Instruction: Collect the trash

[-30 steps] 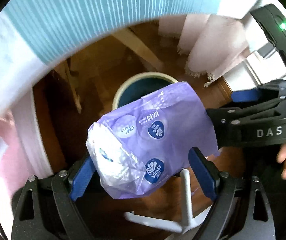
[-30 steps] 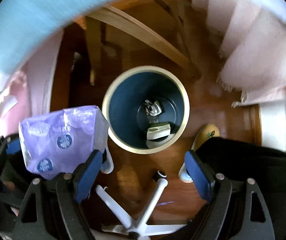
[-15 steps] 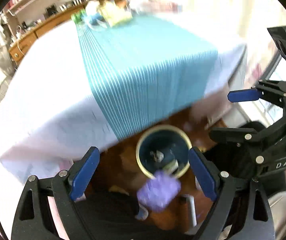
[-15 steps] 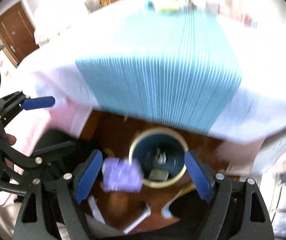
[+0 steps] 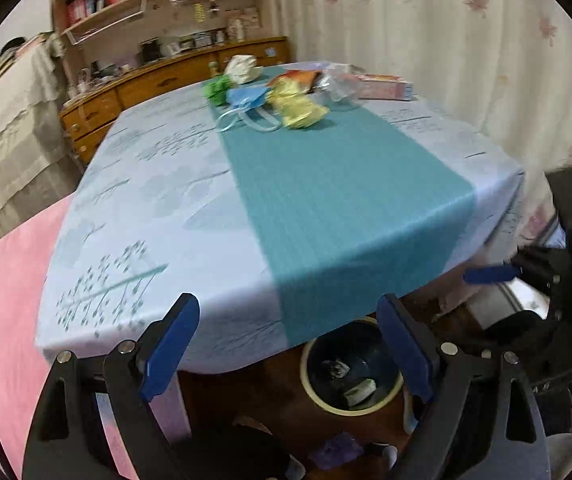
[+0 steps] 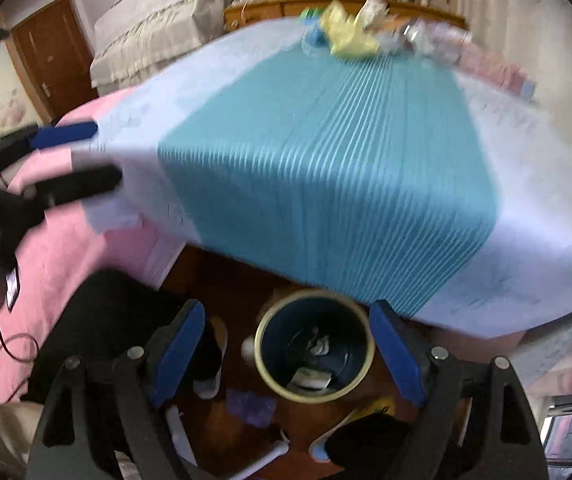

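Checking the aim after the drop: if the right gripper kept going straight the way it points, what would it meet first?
Probably the trash bin on the floor: it sits between the open right gripper fingers. The purple wrapper lies beside the bin, left of that line. Depth is uncertain.

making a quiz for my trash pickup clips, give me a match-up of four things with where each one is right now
Things:
1. purple wrapper
2. yellow crumpled paper
3. small carton
4. pink box

Places:
A. inside the bin
B. on the floor beside the bin
C. far end of the teal runner
D. far right corner of the table, on the pale cloth

Pairs: 1-B, 2-C, 3-A, 4-D
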